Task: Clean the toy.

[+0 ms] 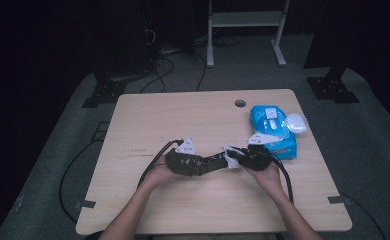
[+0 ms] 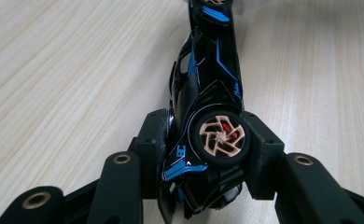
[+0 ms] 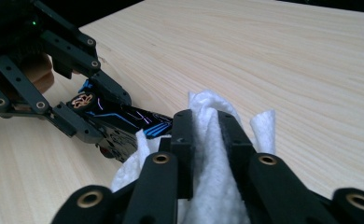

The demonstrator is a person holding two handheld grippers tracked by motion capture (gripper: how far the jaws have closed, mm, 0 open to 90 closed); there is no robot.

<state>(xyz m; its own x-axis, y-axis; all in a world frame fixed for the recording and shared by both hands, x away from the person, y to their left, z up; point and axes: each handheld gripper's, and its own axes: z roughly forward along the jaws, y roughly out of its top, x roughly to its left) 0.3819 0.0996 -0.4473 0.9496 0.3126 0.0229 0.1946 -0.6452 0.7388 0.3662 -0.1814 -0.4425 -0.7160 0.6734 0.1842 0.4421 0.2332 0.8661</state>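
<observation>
A black toy car [image 2: 208, 79] with blue stripes and a copper-spoked wheel lies on its side between the pads of my left gripper [image 2: 208, 140], which is shut on its rear end. In the high view both grippers meet nose to nose over the middle of the wooden table [image 1: 183, 115]: the left gripper [image 1: 210, 164] with the car [image 1: 217, 160], the right gripper [image 1: 234, 157] against it. My right gripper [image 3: 203, 126] is shut on a crumpled white wipe [image 3: 208, 158], whose folds touch the car's front [image 3: 133, 119]. The left gripper [image 3: 96, 109] shows beyond it.
A blue pack of wet wipes [image 1: 275, 130] lies at the table's right, just behind the right hand. A cable hole [image 1: 240, 103] sits near the far edge. Cables trail off the table's left and right sides. A white metal stand [image 1: 245, 20] is on the floor behind.
</observation>
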